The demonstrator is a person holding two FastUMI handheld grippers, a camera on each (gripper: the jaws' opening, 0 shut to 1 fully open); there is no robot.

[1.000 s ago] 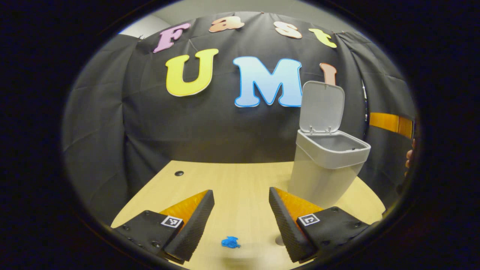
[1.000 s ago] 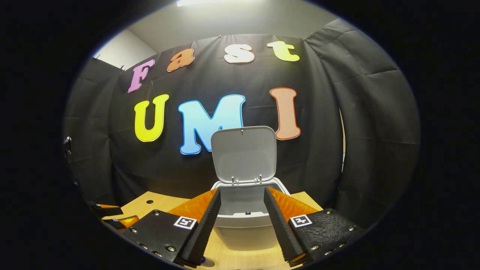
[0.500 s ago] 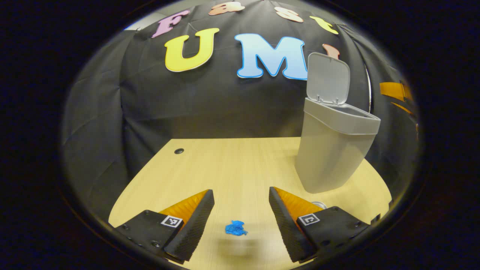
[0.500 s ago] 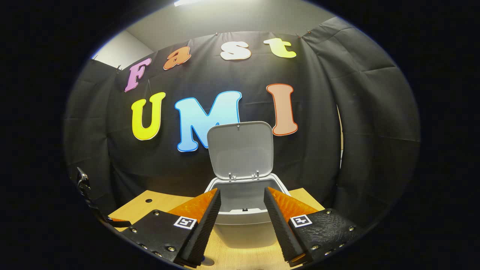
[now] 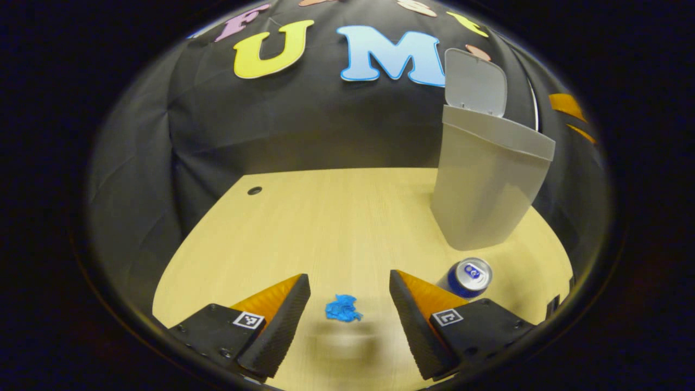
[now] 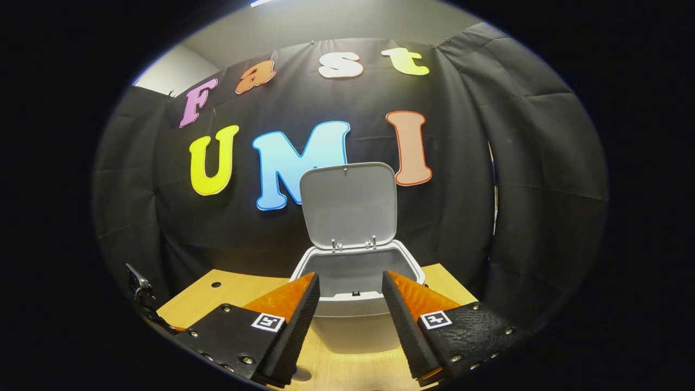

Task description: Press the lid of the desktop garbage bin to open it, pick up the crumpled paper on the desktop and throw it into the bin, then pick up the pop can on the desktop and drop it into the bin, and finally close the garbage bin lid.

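Left hand-held gripper, lower edge of the left gripper view: two wedge-shaped fingers with ribbed inner faces, each on a flat plate studded with screws and bearing a small square black-and-white marker. Right hand-held gripper, lower edge of the right gripper view: same build, with round-headed screws along the plate edges.

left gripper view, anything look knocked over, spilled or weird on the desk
Nothing stands out. The garbage bin stands upright with its lid raised, the pop can is upright beside it, and the blue crumpled paper lies on the desk ahead of the open left gripper.
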